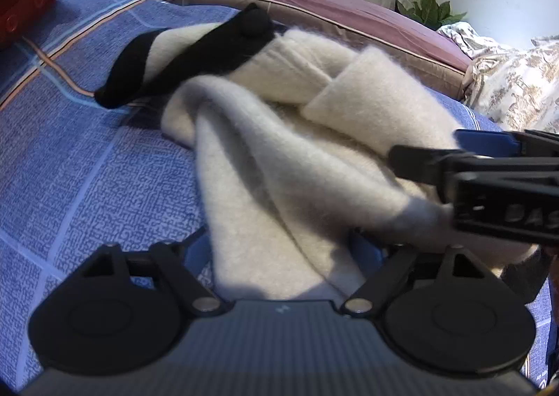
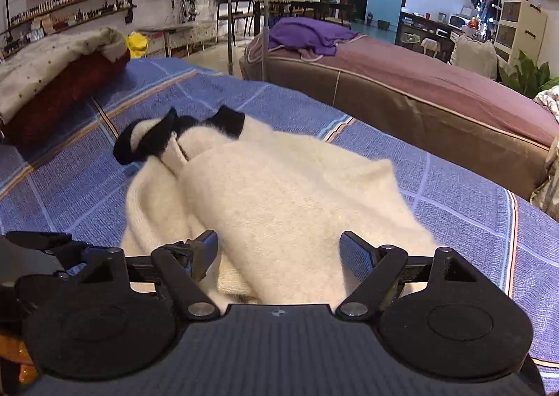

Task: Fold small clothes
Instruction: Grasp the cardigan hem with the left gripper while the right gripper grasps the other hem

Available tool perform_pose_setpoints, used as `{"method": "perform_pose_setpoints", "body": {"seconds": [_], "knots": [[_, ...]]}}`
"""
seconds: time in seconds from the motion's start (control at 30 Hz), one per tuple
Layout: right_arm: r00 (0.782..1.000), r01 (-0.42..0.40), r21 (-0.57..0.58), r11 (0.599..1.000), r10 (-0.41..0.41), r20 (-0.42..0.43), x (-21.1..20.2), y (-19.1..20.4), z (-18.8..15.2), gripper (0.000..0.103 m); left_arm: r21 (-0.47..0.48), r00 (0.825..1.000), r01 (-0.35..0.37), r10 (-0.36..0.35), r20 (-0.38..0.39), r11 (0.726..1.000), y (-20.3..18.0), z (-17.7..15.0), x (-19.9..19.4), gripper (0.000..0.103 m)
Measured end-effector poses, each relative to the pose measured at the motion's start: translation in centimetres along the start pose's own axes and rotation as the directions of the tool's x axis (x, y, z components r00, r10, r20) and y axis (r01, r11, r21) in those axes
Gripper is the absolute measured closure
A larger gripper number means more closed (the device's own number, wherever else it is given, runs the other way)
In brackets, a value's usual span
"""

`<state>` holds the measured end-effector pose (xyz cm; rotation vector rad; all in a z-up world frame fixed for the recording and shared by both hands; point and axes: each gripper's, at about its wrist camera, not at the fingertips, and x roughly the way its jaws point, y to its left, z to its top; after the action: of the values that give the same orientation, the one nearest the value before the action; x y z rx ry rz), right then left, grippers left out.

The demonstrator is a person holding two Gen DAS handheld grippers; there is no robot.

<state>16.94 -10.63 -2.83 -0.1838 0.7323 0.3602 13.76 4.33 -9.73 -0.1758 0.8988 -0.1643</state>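
Sweater point(image 2: 279, 193): fuzzy cream knit w/ black trim. Bedsheet point(image 2: 436, 193): woven blue cloth, matt. Gripper fingers point(image 2: 353, 253): matt black plastic.

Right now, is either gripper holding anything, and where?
Cannot be told: the sweater hem lies between both jaws; the right gripper looks open, and the pads of the left gripper are hidden.

both wrist views look steeply down, close over one white sweater point(image 1: 265, 151).
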Motion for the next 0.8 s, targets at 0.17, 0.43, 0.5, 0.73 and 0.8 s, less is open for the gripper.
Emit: {"method": "perform_pose_setpoints", "body": {"seconds": [0.17, 0.43, 0.5, 0.73, 0.8], "knots": [[0.998, 0.054, 0.029, 0.998, -0.055, 0.015, -0.4, -0.5, -1.1, 0.056, 0.052, 0.999, -0.013, 0.014, -0.032, 0.999, -1.5, 1.0, 0.1, 0.051], [0.995, 0.044, 0.081, 0.996, -0.052, 0.088, -3.0, -3.3, -0.2, 0.086, 0.051, 1.000, 0.006, -0.004, -0.031, 0.999, -2.1, 2.7, -1.0, 0.084], [0.988, 0.101, 0.063, 0.993, -0.108, 0.114, -3.9, -4.7, 0.5, 0.086, 0.016, 0.999, 0.036, -0.036, -0.022, 0.999, -1.1, 3.1, -1.9, 0.085], [0.883, 0.416, 0.137, 0.899, -0.435, 0.178, -7.2, -14.8, 3.0, 0.087, -0.025, 0.994, -0.074, 0.076, 0.082, 0.997, 3.7, 6.3, -5.1, 0.093], [0.855, 0.469, 0.207, 0.859, -0.500, 0.137, -7.7, -18.4, 3.0, 0.087, -0.044, 0.988, -0.116, 0.120, 0.102, 0.992, 4.9, 7.3, -5.8, 0.103]]}}
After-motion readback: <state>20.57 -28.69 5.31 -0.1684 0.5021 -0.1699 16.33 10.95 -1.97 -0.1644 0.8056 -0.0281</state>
